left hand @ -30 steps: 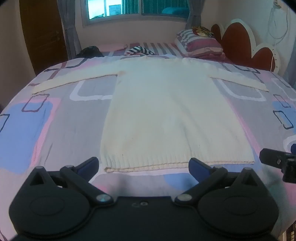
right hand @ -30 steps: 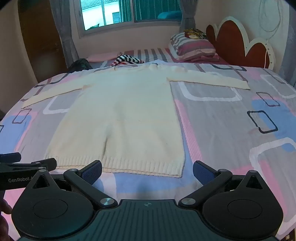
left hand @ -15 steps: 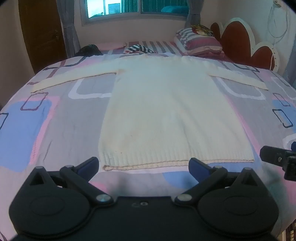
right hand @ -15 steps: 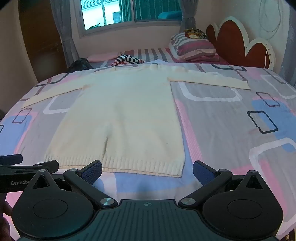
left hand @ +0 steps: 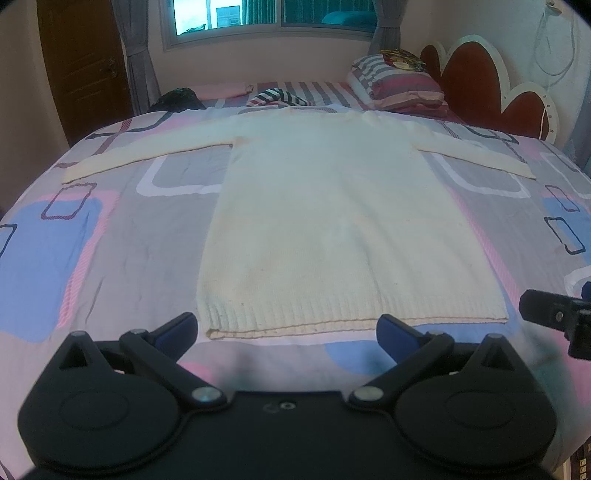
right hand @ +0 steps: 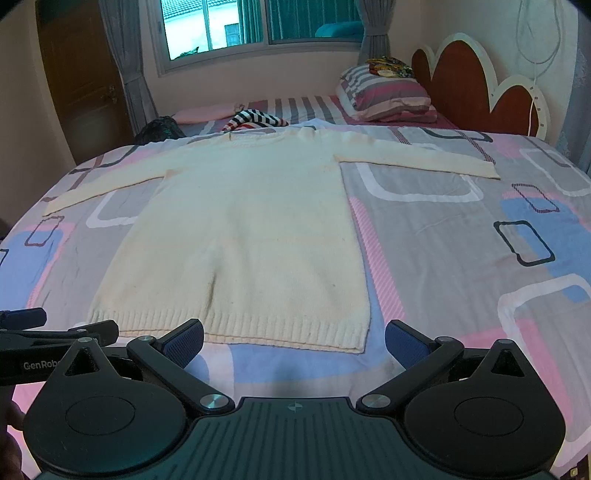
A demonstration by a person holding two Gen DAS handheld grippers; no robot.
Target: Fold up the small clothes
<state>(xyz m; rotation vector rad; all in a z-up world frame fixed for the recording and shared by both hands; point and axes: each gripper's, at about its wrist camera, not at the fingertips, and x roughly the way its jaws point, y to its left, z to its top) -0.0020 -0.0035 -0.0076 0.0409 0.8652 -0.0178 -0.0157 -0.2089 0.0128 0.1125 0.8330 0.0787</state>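
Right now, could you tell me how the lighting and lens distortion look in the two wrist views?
Left wrist view: the bed bulges from fisheye curvature, corners vignette black, the window is the brightest area, and the sweater looks pale and soft. Right wrist view: same barrel distortion, bright window, and a soft shadow ahead of the right gripper.

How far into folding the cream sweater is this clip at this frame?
Done: the cream sweater lies flat on the bedspread, both sleeves spread out. In hand: nothing; the left gripper and right gripper hover open near its hem. Left: every fold, since no crease shows.
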